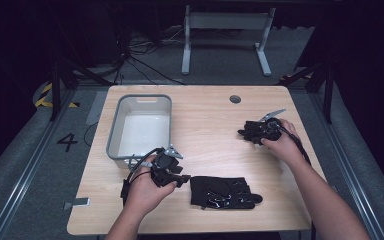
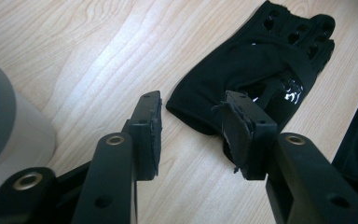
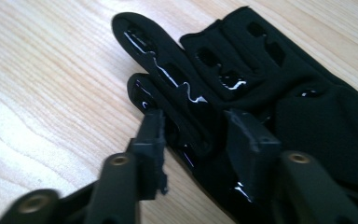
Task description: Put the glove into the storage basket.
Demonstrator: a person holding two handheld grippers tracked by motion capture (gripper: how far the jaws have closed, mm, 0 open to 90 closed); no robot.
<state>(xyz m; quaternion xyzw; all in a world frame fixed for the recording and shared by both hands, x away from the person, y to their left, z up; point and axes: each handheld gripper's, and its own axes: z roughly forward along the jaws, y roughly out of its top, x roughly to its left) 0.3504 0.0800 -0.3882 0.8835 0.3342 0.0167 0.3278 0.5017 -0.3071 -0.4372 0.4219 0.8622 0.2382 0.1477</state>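
Observation:
Two black gloves lie on the wooden table (image 1: 205,125). One glove (image 1: 222,192) is flat near the front edge, its cuff toward my left gripper (image 1: 185,179). In the left gripper view that gripper (image 2: 193,105) is open just above the table, its right jaw over the corner of the cuff of the glove (image 2: 270,60). My right gripper (image 1: 243,133) is at the right of the table, down on the second glove (image 3: 279,79). There the right gripper (image 3: 196,119) stands open astride that glove's fingers, which lie flat between the pads.
A grey plastic bin (image 1: 114,135) stands at the table's left, just behind my left hand; its wall (image 2: 0,126) is close to the left jaw. A round cable hole (image 1: 235,99) sits at the back. A white table frame (image 1: 225,35) stands on the floor beyond.

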